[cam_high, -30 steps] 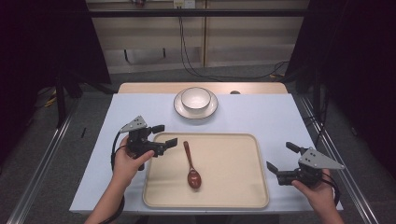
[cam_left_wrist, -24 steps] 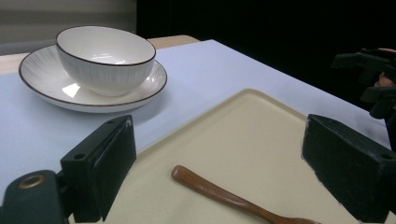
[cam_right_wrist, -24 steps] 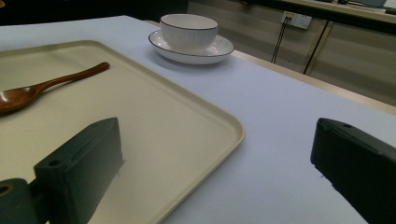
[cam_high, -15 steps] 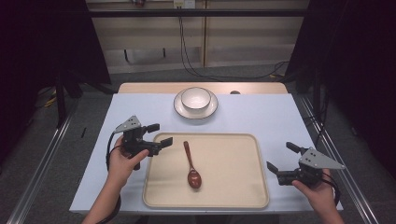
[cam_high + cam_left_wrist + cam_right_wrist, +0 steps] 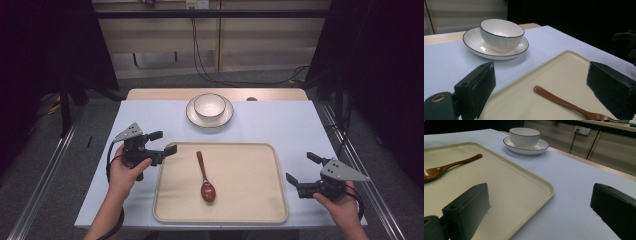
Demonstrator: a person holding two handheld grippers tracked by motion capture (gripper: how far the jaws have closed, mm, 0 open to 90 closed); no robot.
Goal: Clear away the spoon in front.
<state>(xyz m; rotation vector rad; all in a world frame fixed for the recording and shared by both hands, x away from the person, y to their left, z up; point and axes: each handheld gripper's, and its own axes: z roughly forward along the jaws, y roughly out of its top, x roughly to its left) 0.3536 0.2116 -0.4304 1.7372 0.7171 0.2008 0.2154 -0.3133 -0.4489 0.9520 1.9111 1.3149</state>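
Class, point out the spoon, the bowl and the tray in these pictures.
spoon (image 5: 204,174): high view, on its handle.
bowl (image 5: 209,105): high view, on its inside.
tray (image 5: 250,175): high view, on its bare floor.

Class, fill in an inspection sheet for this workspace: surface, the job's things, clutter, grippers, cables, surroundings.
Surface: table under a pale blue cover, bare wood strip at the far edge.
Job's things: brown wooden spoon lying in a beige tray; white bowl standing on a dark-rimmed plate behind the tray.
Clutter: nothing seen.
Grippers: left gripper open beside the tray's left rim; right gripper open at its right; both hold nothing.
Cables: black leads hanging down the back wall.
Surroundings: dark curtains, grey floor.
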